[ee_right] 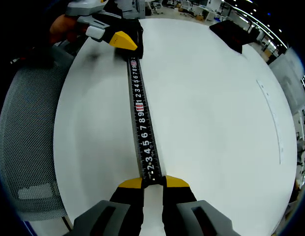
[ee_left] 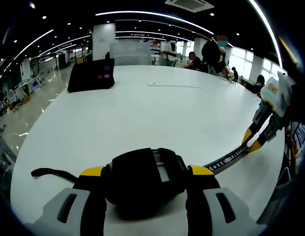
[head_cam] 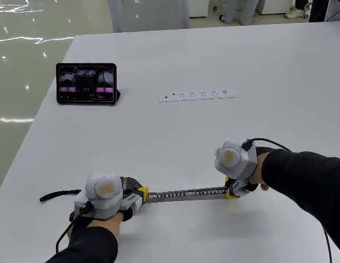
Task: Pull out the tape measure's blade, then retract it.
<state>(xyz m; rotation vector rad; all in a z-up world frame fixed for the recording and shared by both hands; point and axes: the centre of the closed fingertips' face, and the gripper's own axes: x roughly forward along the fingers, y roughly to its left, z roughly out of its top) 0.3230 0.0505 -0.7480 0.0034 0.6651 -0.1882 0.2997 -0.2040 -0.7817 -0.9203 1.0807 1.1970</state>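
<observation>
Here, head view: we log the left gripper [head_cam: 138, 195] clamped around the black tape measure case [head_cam: 130, 186] on the white table [head_cam: 175, 137]. The blade [head_cam: 186, 193] spans from its jaws across to the right gripper [head_cam: 231, 193], long axis side to side.

Left gripper view: case wedged between both jaws, blade leaving rightward.

Right gripper view: jaws pinched onto the blade's tip, numbers running straight ahead toward the case.

We judge the pull-out step in hand; next calls for guiding the tip back, in line.

Bright ceiling strips [ee_left: 142, 13] glare off the glossy floor [head_cam: 27, 38]; fisheye edges bend, perhaps slightly soft.
</observation>
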